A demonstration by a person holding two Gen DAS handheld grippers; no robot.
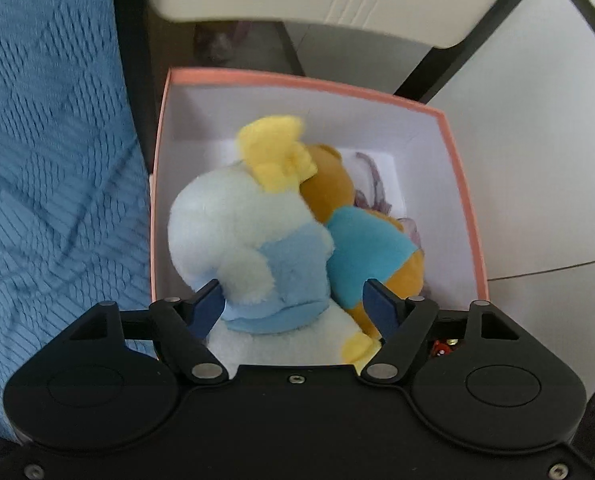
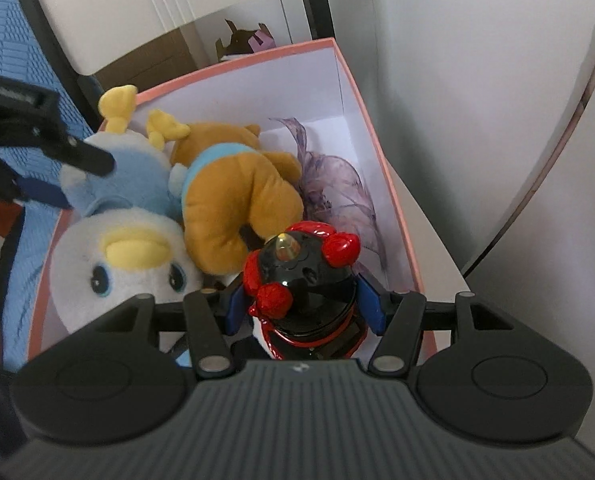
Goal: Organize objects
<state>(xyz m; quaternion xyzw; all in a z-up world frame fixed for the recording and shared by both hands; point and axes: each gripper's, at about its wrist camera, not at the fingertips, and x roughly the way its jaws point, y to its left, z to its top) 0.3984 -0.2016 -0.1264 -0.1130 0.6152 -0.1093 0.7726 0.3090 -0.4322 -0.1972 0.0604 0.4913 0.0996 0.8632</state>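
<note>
A pink box [image 1: 463,184] with white walls sits open, and soft toys lie inside it. A white duck toy [image 1: 237,232] with a pale blue shirt and yellow feet leans against a brown bear toy [image 1: 329,178] in a bright blue shirt. The left gripper [image 1: 295,304] points down into the box, and its blue fingers [image 1: 207,306] sit on each side of the duck's body. The left fingers look pressed into the soft fur, so they are clamped on the duck. From the right wrist view, the duck's face with its yellow beak and big eyes looks up from the near left corner of the box. The bear is curled up just beside it, touching it. A purple feathery thing [image 2: 337,184] lies on the box floor beside the bear, near the right wall. The right gripper [image 2: 305,306] holds a shiny red and black toy figure [image 2: 301,280], with its blue fingers [image 2: 371,306] clamped on the figure's sides. The figure hangs over the near part of the box. A blue blanket [image 1: 49,140] lies beside the box on the left.
</note>
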